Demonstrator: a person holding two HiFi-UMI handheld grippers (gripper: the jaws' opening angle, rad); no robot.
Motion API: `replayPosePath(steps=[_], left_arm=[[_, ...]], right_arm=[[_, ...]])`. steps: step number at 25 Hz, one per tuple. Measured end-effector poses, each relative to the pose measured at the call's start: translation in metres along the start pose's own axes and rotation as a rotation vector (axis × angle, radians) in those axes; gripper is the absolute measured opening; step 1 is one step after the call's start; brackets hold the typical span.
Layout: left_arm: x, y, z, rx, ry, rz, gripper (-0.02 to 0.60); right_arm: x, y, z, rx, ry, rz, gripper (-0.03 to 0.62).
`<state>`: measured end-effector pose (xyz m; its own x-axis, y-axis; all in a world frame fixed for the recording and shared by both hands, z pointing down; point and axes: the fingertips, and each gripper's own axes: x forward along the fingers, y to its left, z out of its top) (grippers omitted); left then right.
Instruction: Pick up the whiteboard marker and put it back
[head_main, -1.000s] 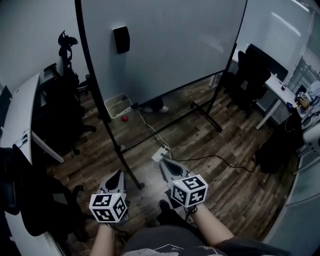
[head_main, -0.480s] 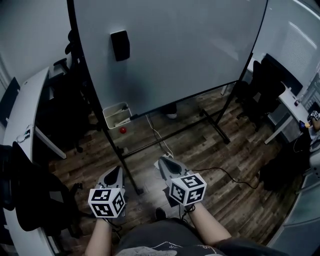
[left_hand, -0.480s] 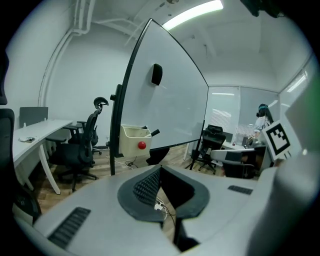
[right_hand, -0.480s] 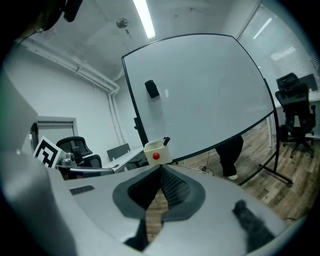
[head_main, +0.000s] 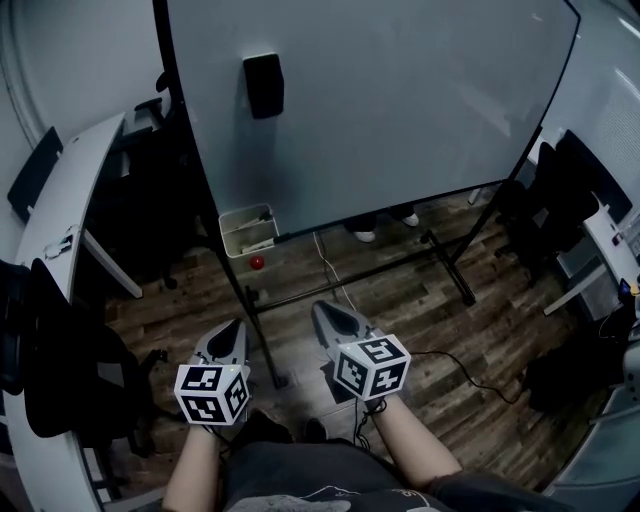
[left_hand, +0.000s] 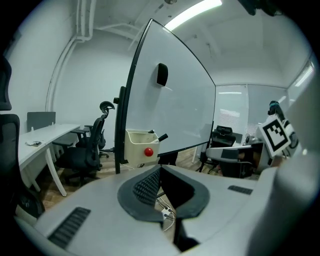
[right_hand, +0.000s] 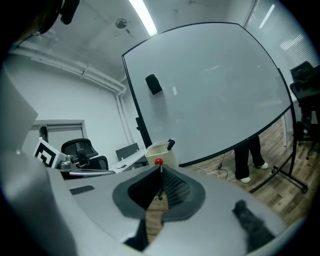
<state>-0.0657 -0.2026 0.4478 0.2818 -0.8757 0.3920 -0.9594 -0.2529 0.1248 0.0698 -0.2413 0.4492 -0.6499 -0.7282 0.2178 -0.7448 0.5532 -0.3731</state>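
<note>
Two shut, empty tools, left tongs (head_main: 233, 329), right tongs (head_main: 323, 309), facing whiteboard (head_main: 400, 100)

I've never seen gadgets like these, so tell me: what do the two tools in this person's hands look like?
The left gripper and right gripper are each a pale grey shell tapering to a pointed beak, its two jaws lined with dark ribbed pads. Each carries a white cube printed with black square markers. The forearms are unsleeved; a dark grey top shows below.
</note>
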Motion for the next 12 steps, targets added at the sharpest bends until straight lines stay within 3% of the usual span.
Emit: replayPosePath(steps=[12], left_arm=[[0.041, 0.044, 0.013, -0.033, 0.008, -0.016, 0.014]], right_arm=[[0.058, -0.011, 0.009, 0.014, 0.016, -0.046, 0.025]])
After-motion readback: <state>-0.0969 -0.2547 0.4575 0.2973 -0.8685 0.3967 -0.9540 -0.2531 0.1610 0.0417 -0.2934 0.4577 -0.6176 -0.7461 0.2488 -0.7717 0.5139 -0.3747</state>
